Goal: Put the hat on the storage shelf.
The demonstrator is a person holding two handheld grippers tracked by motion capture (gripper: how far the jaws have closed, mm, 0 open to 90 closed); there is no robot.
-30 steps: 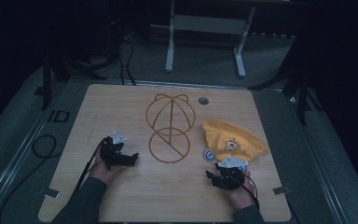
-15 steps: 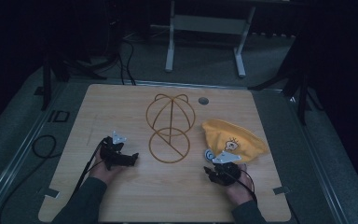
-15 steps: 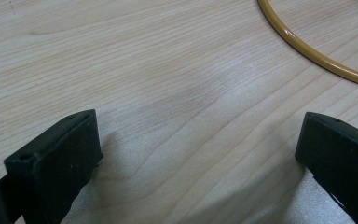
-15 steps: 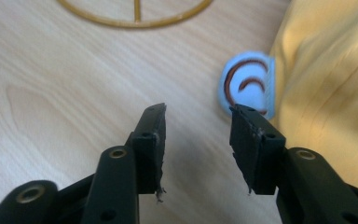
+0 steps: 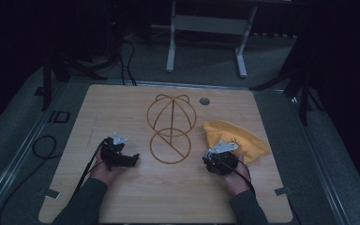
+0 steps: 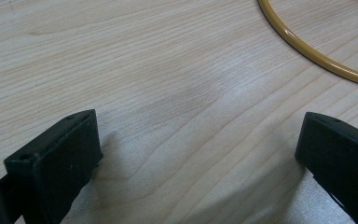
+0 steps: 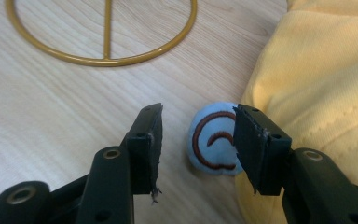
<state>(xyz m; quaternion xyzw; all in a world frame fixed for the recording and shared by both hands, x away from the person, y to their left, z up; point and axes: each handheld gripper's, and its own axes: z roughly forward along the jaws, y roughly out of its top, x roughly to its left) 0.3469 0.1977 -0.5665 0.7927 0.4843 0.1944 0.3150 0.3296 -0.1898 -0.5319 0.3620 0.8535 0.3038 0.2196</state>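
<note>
The work in hand appears to be the picking up of a yellow cloth hat (image 5: 234,138), which lies crumpled on the wooden table (image 5: 122,108) just to the right of a gold wire stand (image 5: 171,129), near its lower ring. A small blue patch with a brown swirl (image 7: 214,142) is seen at the edge of the hat nearest the wire stand, resting on the table top. The right gripper (image 7: 198,140) is held low beside the hat, on the side away from the stand's domed upper part; its jaws are parted about halfway and nothing is yet clamped, though the blue patch sits between and just beyond the tips, partly hidden behind one jaw. The left gripper (image 5: 119,157) is held to the left of the wire stand, well apart from the hat; its jaws are spread wide over bare wood and nothing is held, with only a curve of the stand's ring at the upper edge of the left gripper view. By this showing, the task is judged to be at its beginning: the hat has been approached but not grasped, and the closing of the jaws, the lifting and any placing on the stand are all left to be done.
</note>
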